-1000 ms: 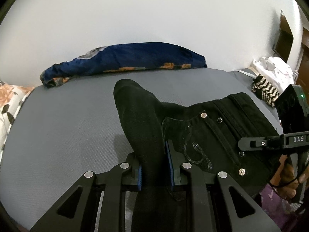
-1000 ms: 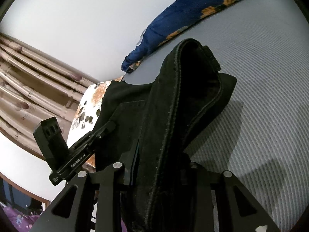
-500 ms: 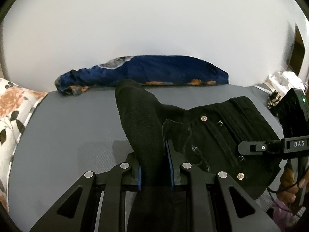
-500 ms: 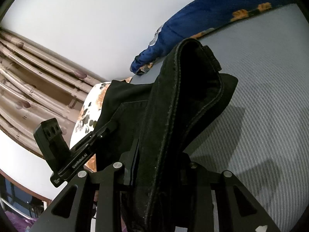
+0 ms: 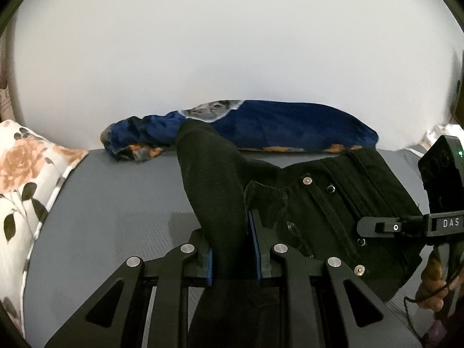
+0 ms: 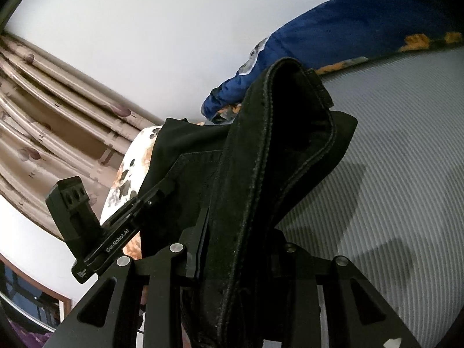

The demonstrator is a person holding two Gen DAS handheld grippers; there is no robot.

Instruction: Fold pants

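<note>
Pants (image 5: 319,208) hang pinched in both tools, left hand-held gripper (image 5: 232,249) and right hand-held gripper (image 6: 232,249) each clamped on bunched black cloth above the bed (image 5: 116,217). Both have carried them closer to the blue blanket (image 5: 290,127), so laying flat likely comes next.
</note>
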